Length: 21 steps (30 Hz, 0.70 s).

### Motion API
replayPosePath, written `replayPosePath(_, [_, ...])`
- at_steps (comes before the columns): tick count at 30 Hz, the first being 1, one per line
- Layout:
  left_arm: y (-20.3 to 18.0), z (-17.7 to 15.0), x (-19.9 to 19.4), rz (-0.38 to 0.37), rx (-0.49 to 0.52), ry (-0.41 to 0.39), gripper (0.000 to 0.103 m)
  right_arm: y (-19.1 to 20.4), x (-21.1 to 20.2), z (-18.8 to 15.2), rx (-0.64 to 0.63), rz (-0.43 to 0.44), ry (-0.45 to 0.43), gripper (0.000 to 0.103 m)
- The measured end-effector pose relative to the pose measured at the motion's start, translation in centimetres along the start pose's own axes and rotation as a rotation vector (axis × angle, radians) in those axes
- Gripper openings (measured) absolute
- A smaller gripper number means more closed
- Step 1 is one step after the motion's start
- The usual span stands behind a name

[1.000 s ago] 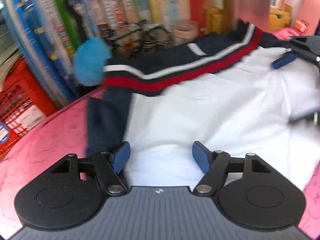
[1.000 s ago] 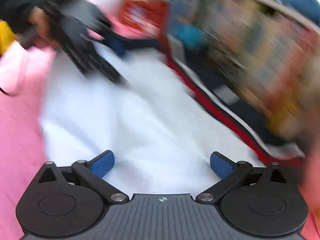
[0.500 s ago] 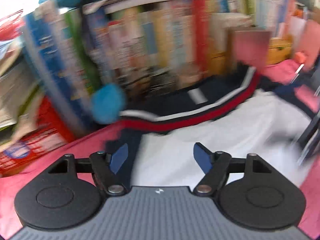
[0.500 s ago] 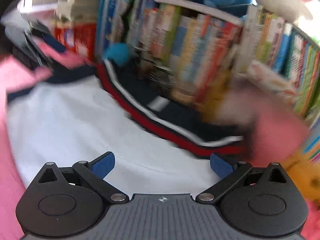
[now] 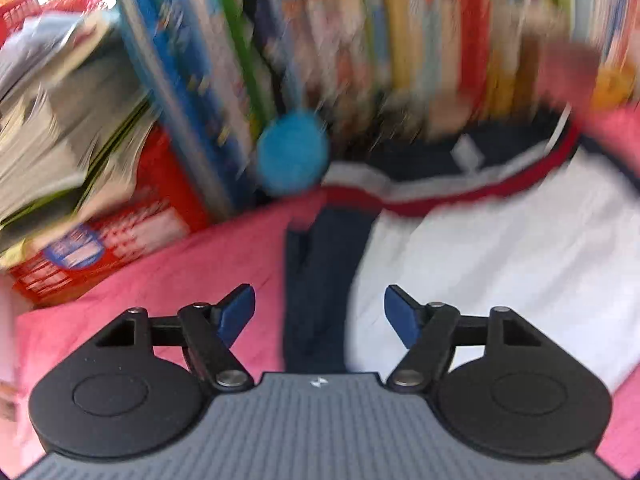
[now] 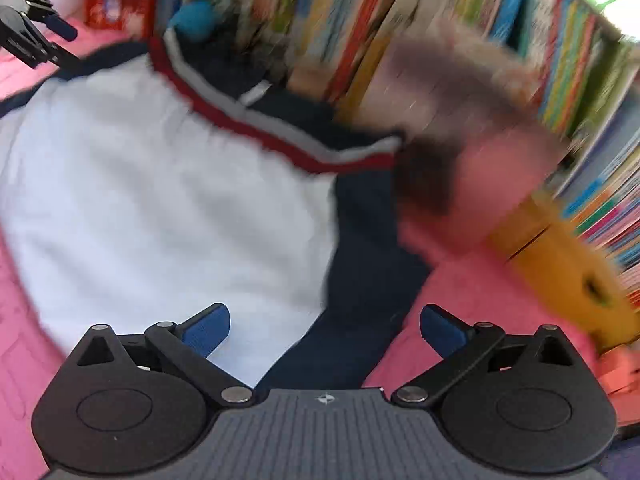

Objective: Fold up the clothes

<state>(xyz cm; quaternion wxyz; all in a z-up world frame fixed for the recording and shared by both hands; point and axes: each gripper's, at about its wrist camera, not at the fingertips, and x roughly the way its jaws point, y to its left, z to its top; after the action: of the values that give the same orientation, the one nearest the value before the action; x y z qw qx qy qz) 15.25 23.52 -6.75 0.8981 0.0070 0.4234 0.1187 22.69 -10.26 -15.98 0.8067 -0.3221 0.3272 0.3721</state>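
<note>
Both views blurred; fine detail unreadable.

White knit garment with navy sleeves and a red-and-white striped band (image 5: 480, 248) is lying spread flat on the pink textured mat (image 5: 168, 272). It is serving as the landmark for everything below.

Left gripper (image 5: 319, 312) is hovering over the garment's navy sleeve edge, where the sleeve is meeting the mat. Its blue-padded fingers (image 5: 236, 312) are standing wide apart, released, nothing between them. One pad is sitting over bare mat, the other over white cloth. Whether the pads are touching the fabric: cannot tell.

Right gripper (image 6: 325, 330) is hovering over the opposite navy sleeve of the garment (image 6: 160, 184), near the lower hem. Fingers (image 6: 208, 330) also spread wide, released, gripping nothing. The navy sleeve strip is running down between the two pads. In this view the left gripper (image 6: 60, 28) is showing as a black linkage with a blue pad at the garment's far corner.

Beyond the garment's striped band, a row of upright colourful books (image 5: 400, 40) is standing along the back. A round fuzzy blue ball (image 5: 294, 152) is sitting just beside the band's end, against the books. A red printed box (image 5: 104, 248) is resting off the garment's left side, at the mat's edge. A yellow-orange object (image 6: 568, 272) is lying off the garment's right side, near the books; too smeared to identify.
</note>
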Motion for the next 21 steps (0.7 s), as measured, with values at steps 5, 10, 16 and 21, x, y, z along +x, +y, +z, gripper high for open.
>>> replayPosePath(5, [-6.8, 2.1, 1.6, -0.122, 0.070, -0.046, 0.078, 7.1, 0.4, 1.9, 0.077, 0.043, -0.111, 0.103])
replayPosePath(10, [-12.8, -1.2, 4.7, -0.154, 0.129, 0.055, 0.078, 13.8, 2.6, 1.0, 0.097, 0.058, -0.072, 0.103])
replayPosePath(16, [-14.9, -3.4, 7.1, -0.065, 0.192, 0.005, 0.084, 14.0, 2.2, -0.6, 0.272, 0.027, -0.093, 0.103])
replayPosePath(21, [-12.8, -0.1, 10.2, 0.049, 0.138, -0.058, 0.088, 13.8, 2.1, -0.9, 0.287, 0.035, -0.100, 0.103])
